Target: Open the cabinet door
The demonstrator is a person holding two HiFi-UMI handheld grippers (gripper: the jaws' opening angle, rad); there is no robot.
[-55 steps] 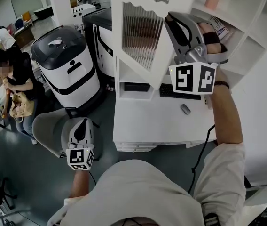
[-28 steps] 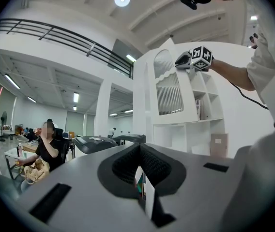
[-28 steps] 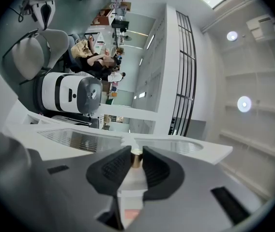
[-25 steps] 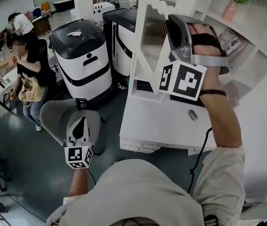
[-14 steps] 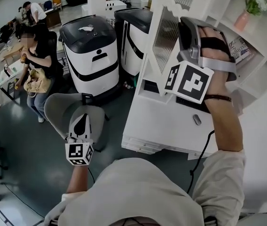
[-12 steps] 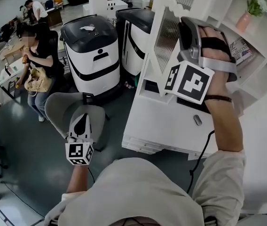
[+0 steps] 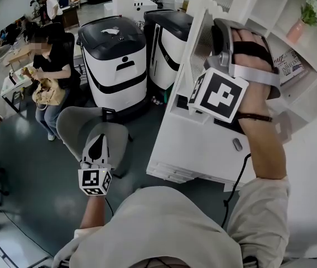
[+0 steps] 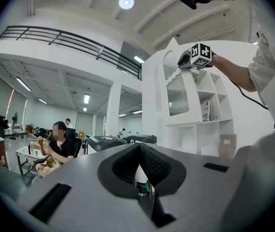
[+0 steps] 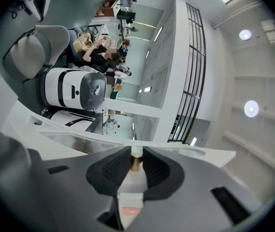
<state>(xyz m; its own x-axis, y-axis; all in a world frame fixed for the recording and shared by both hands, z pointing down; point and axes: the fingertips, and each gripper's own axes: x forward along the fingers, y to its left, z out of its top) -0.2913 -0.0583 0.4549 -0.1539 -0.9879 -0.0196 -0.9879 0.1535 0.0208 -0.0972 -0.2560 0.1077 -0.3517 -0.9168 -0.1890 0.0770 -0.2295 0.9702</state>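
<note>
Jaws of right gripper clamp small brass knob on white ribbed-glass cabinet door, giving purchase to swing it; left gripper closed, empty, low, clear.

Grey left tool, right tool; black-and-white marker cubes; pale shirt; black cable.

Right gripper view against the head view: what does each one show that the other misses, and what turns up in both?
Only the right gripper view shows the small brass knob, pinched in the right gripper. It also shows the ceiling lights.

Only the head view shows the person's forearm, the mouse on the white desk, and the potted plant on a shelf.

Both show the cabinet door, the black-and-white machine, the grey chair and a seated person.
</note>
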